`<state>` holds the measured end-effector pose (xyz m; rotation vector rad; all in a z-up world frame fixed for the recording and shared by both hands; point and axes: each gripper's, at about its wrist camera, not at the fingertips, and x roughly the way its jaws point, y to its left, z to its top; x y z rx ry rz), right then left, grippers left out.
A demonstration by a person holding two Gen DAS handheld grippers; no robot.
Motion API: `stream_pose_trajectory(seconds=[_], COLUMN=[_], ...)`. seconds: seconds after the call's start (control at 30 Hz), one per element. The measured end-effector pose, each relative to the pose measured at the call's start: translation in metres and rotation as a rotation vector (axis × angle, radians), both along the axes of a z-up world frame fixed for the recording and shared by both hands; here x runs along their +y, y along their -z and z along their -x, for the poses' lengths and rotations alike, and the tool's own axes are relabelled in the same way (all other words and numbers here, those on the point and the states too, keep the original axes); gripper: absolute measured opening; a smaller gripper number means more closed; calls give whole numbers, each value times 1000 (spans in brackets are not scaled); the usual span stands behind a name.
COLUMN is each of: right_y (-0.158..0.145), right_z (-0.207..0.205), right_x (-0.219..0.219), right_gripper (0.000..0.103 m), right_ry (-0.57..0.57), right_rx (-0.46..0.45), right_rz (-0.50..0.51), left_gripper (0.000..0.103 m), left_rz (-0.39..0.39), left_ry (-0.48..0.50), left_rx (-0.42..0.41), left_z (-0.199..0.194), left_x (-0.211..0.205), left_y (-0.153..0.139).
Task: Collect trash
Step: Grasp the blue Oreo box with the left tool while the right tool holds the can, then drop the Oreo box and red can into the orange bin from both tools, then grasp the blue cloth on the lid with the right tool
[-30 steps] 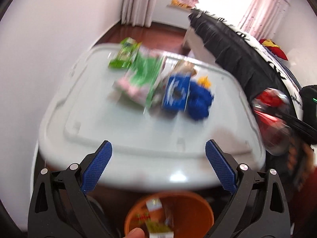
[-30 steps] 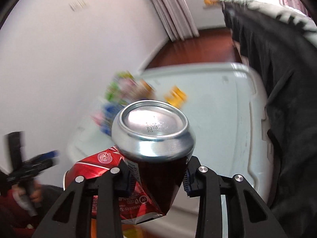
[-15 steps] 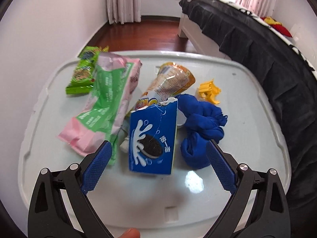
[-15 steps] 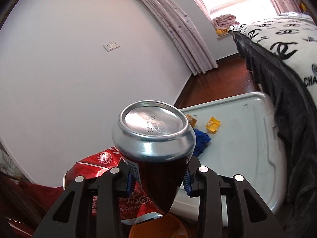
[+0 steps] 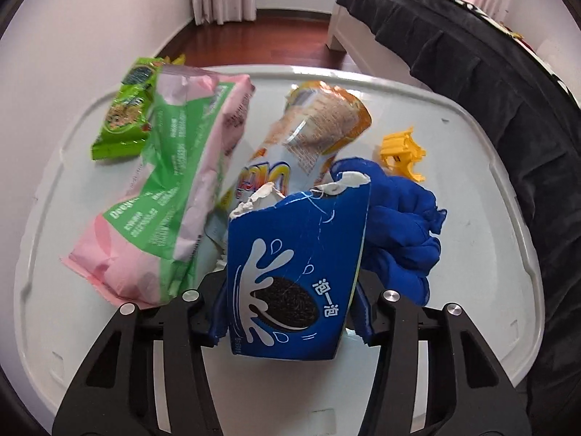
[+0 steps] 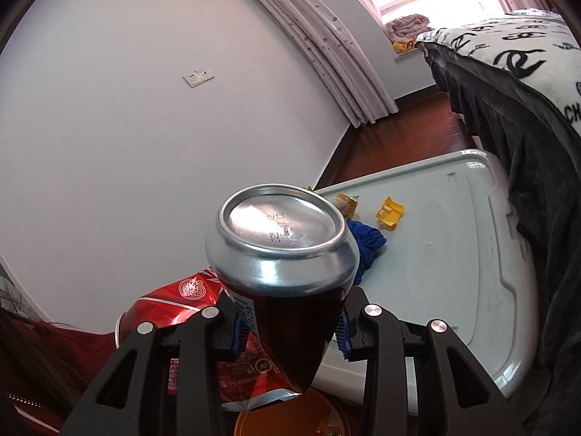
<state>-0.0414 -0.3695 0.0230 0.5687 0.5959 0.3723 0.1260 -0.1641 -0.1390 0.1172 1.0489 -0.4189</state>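
Pale grey plastic is the surface that carries everything: a big storage-box lid with a raised rim, a dark bed skirt along its right edge and a white wall along its left; on it lies a heap of wrappers, which I list from largest down. A pink and green bag slants from the far left corner toward the middle; a blue cloth bunches right of centre; an orange and white pouch lies toward the far edge; a green snack packet sits at the far left corner; a small yellow clip rests near the right edge.

The piece I am after is the torn blue cookie wrapper, near the middle of the near edge; my left gripper has just been closing and its blue pads now pinch the wrapper's lower sides, the torn top standing up. My right gripper is clamped on a dark soda can, base toward the camera, with a crushed red can beside it, over the orange bin below the lid's near edge.

To do this well, I judge I should lift the wrapper straight up first; the blue cloth touches its right side and may drag along, and the thin foil could slip, so I should keep the squeeze firm; then carry it back over the near edge to the bin, keeping clear of my right gripper there.
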Motion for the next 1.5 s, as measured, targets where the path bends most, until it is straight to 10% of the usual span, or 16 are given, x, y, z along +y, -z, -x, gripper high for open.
stream_pose_trajectory(seconds=[0.3,0.57,1.0,1.07,1.1,1.23,1.5], right_y=[-27,-64,59,73,77,79,58], right_z=[12,45,42,40,40,46,43], right_x=[23,75,169,177,181,183,167], right_gripper=[37,37,37,40,40,82,82], right_ry=[-33,-111,-355,-383,-393,-374,-319], right_rx=[-50,-70,387,428,442,413,379], right_rz=[28,142,490,514,518,526,442], left_gripper=[49,51,52,65,80,87,89], left_rz=[125,54,-10,-30,-59,-59,-24], left_ry=[17,2,-68,-72,-78,-86,-59], left_rx=[-121,-179,221,292,309,288,270], left_z=[49,139,234,236,236,241,236], left_x=[48,97,140,141,140,142,136], left_y=[-82,-157,-32,-14,-9,-10,-27])
